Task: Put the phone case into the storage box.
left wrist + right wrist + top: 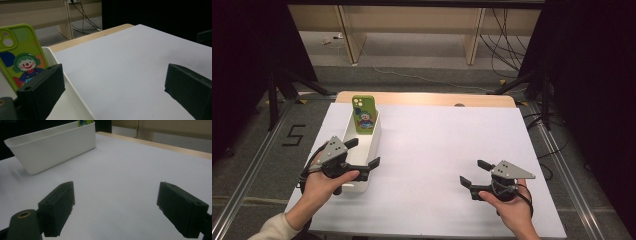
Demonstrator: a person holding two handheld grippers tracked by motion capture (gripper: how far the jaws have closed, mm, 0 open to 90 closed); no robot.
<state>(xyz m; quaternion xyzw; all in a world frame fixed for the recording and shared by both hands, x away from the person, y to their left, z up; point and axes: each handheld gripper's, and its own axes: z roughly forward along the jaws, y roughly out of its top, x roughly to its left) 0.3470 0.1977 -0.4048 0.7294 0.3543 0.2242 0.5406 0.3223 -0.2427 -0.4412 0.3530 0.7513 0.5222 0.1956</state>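
Note:
A long white bin (373,141) stands on the left half of the white table. A green phone (364,115) with a cartoon clown on its case leans upright against the bin's far end. The phone (18,53) looms close at the left of the left gripper view. My left gripper (362,153) is open over the bin's near end, one jaw above the bin's inside and the other outside its right wall. My right gripper (475,172) is open above bare table at the front right, with nothing between its jaws. From there the bin (51,148) lies far left.
The white sheet (447,145) covers the table, whose wooden edge (427,98) shows at the back. Black stands and cables sit on the floor beyond. A "5" is marked on the floor at the left.

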